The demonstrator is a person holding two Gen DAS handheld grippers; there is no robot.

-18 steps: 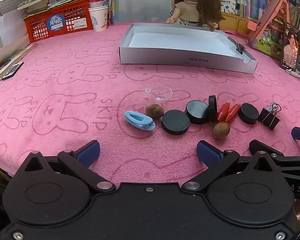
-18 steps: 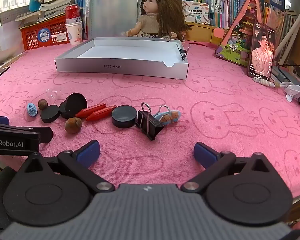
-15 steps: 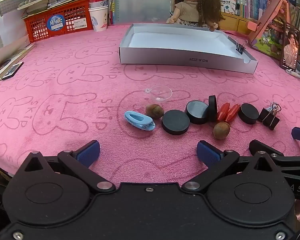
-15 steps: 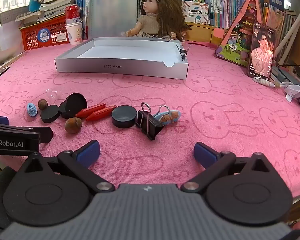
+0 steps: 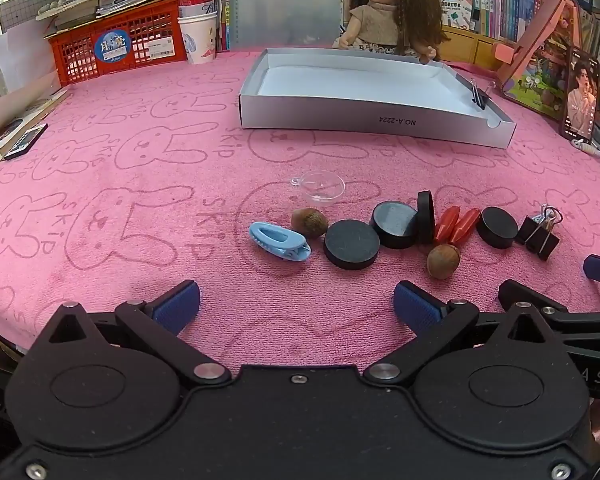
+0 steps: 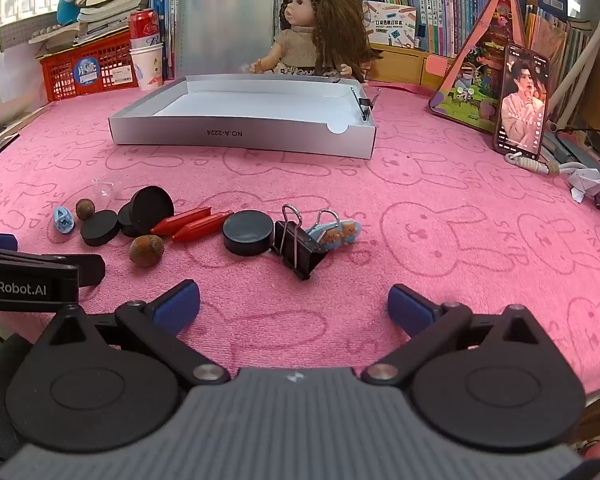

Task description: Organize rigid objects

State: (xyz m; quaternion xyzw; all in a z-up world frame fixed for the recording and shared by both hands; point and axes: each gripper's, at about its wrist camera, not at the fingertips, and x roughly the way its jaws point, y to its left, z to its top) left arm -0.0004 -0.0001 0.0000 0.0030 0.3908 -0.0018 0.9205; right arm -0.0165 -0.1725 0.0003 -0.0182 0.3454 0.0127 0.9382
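Nothing has moved since the earlier frames: both grippers hover in the same spots over the pink rabbit-print cloth (image 5: 140,168), and every small item lies where it did.

Left gripper (image 5: 296,306), at the bottom of the left wrist view, has its blue-padded jaws spread fully wide and holds nothing. Right gripper (image 6: 294,306), at the bottom of the right wrist view, is likewise fully spread and empty.

Small rigid items form a loose row across the middle of the cloth. In the left wrist view, from left to right: a blue clip (image 5: 280,241), a nut (image 5: 309,222), black discs (image 5: 352,244), two red pieces (image 5: 456,224), and a black binder clip (image 5: 538,236). A clear plastic dome (image 5: 323,188) sits just behind the row. A shallow grey box (image 5: 372,120), seemingly the collecting tray, lies beyond the row in the upper middle, with only a binder clip on its right wall.

The blue clip lies ahead of the left gripper, slightly left of centre, its long axis slanting from upper left to lower right. That gripper is the nearer one to it. The black binder clip sits directly ahead of the right gripper.
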